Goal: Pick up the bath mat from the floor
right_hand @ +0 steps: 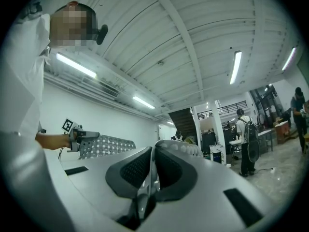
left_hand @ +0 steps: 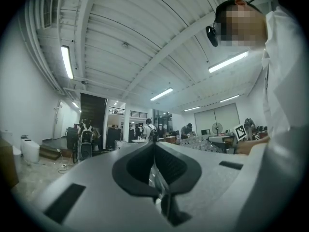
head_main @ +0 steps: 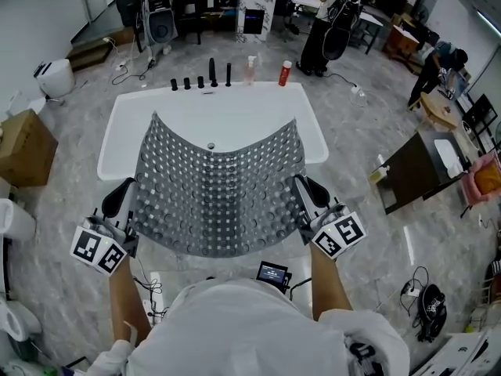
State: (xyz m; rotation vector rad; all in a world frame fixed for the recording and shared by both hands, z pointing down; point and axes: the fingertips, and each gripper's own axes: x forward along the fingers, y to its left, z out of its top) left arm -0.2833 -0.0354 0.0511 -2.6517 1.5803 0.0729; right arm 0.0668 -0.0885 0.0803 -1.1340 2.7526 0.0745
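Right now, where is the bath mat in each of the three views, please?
Head view: centre, bath mat stretched above the bathtub.
Left gripper view: edge pinched in the jaws, span at right.
Right gripper view: edge pinched in the jaws, span at left.
Shared landmark: standing person with backpack.

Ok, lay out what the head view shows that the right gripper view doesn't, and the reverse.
Only the head view: the white bathtub, the red bottle beyond it, the cardboard box, and the whole bath mat stretched between both tools. Only the right gripper view: the ceiling lights, and a close look at the right tool shut on the mat's edge. Both: the mat, and the left tool gripping its other side.
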